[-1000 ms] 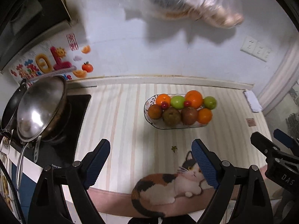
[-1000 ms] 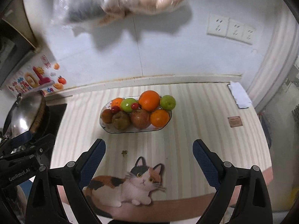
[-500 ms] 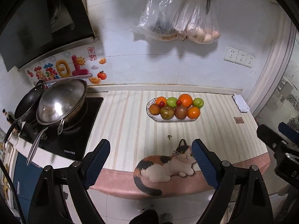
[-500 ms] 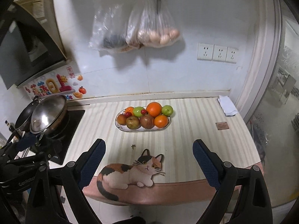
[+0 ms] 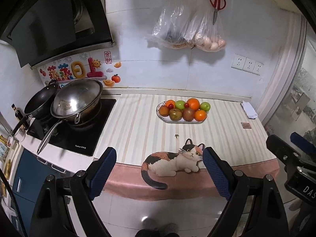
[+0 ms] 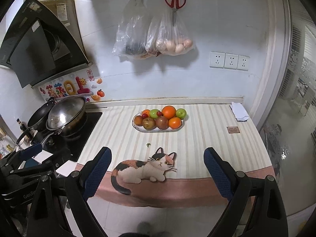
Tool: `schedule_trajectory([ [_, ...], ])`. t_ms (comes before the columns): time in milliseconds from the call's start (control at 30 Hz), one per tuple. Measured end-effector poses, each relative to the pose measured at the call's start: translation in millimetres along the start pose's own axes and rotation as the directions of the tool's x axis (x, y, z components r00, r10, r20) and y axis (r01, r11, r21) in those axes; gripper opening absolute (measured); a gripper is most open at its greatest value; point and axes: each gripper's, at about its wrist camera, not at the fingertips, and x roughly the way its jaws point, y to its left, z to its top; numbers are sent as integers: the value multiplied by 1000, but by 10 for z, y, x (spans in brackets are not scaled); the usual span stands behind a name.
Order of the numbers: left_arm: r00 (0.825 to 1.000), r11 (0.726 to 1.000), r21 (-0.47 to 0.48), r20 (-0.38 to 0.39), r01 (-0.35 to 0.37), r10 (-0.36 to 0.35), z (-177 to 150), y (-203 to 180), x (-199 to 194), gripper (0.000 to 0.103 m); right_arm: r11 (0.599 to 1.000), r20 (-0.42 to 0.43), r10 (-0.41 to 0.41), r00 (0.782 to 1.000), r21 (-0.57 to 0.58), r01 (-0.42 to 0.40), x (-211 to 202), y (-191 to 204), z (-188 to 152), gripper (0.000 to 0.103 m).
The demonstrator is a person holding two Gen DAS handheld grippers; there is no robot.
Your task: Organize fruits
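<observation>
An oval white plate (image 5: 167,119) (image 6: 178,127) stands at the middle of the striped counter, piled with oranges (image 5: 193,103) (image 6: 169,112), green apples (image 5: 205,106) (image 6: 181,113), reddish-brown fruits (image 5: 188,114) (image 6: 149,123) and small red cherries (image 5: 186,105). My left gripper (image 5: 159,170) is open and empty, off the counter's front edge, far from the plate. My right gripper (image 6: 158,172) is open and empty, also in front of the counter. Each gripper shows at the side of the other's view.
A cat-shaped mat (image 5: 173,161) (image 6: 145,167) lies at the counter's front edge. A steel wok (image 5: 77,100) (image 6: 66,113) and a black pan (image 5: 40,102) sit on the stove at left. Bags (image 6: 156,39) and scissors hang on the wall. A folded cloth (image 6: 239,111) lies at far right.
Both grippers have pulled back and away from the counter; the plate of fruit looks smaller and the wall, hood and floor have come into view. Both stay open.
</observation>
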Motion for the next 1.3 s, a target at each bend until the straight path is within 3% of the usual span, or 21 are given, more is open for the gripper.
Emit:
schedule_trajectory([
  [200,999,1000,23,29,12,-13,18,89,-85,89,1000,16,-4,1000,16,4,-133,93,-32,96],
  [367,1000,999,33,1,21,-22,102,122,-12,89,1000,2,-4,1000,8,4,-147,131,32,96],
  [900,996,999,29,-88,-32,35,386,178,525,89,999,-146,35,989,25,-31,740,97,336,97],
  [1300,991,999,30,-125,-41,44,400,221,708,89,997,-222,64,973,54,-54,1185,65,324,97],
])
